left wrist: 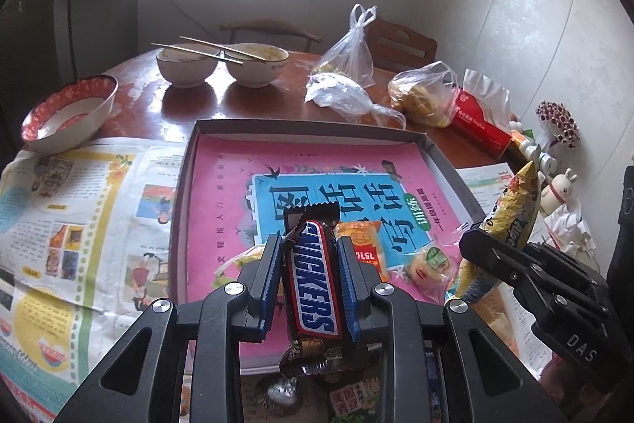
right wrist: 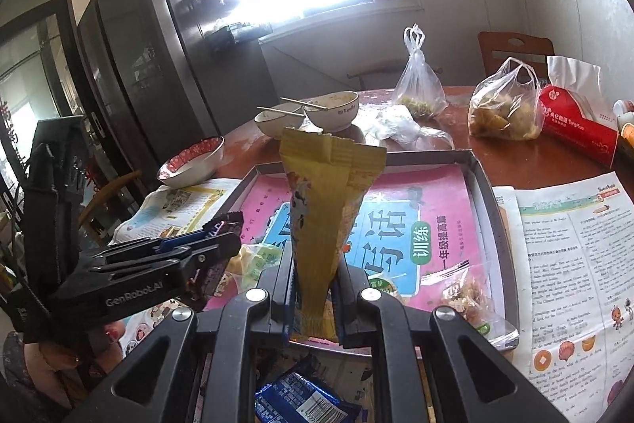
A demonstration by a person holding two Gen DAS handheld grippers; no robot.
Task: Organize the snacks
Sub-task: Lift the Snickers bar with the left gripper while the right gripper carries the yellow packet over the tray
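- The left hand-held gripper (left wrist: 309,264) is closed tight on a Snickers bar (left wrist: 313,276). The bar's long side runs the same way as the fingers, pointing away.
- The right hand-held gripper (right wrist: 313,288) is pinched shut on a yellow snack bag (right wrist: 325,209). The bag stands tall, pointing up and away.
- Both snacks hang over the near edge of the box (left wrist: 190,165). The box lies just ahead and below, so both hands are about as near.
- Small snacks (left wrist: 364,244) already lie in the box, near its front.
- A blue packet (right wrist: 301,399) waits nearest, partly hidden under the right gripper.
- Far off on the surface (left wrist: 190,102), bowls (left wrist: 186,64) stand. I cannot tell what is in the plastic bags (left wrist: 424,94).
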